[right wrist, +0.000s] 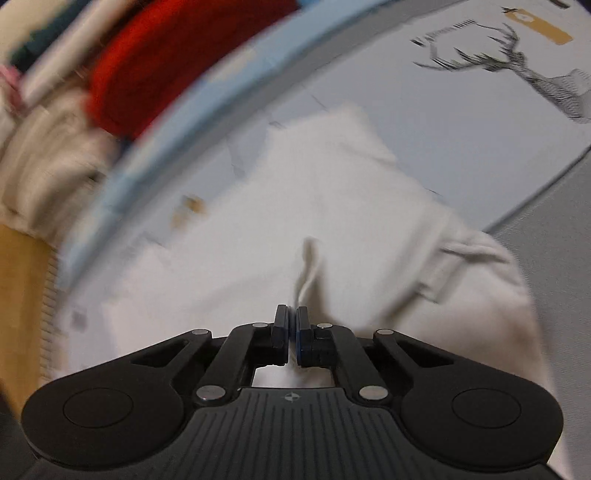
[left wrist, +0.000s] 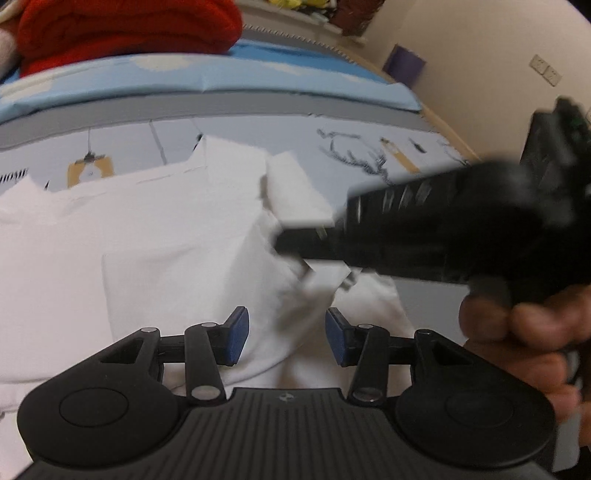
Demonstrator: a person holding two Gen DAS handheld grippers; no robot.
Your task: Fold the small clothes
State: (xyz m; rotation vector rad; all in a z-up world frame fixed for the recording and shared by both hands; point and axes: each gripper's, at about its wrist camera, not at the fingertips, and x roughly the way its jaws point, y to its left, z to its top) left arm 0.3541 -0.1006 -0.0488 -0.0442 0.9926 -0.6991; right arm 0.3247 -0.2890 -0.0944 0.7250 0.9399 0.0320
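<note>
A white garment lies spread on a pale sheet printed with a deer. My left gripper hangs open just above the garment's near part, with cloth under the gap and nothing pinched. My right gripper reaches in from the right, held by a hand, its tip at a raised fold of the garment. In the right wrist view that gripper is shut, and a ridge of the white garment rises from between its pads.
A red knitted item lies at the far left beyond a light blue cloth. The same red knitted item sits upper left in the right wrist view, beside beige clothes. The deer print is far right.
</note>
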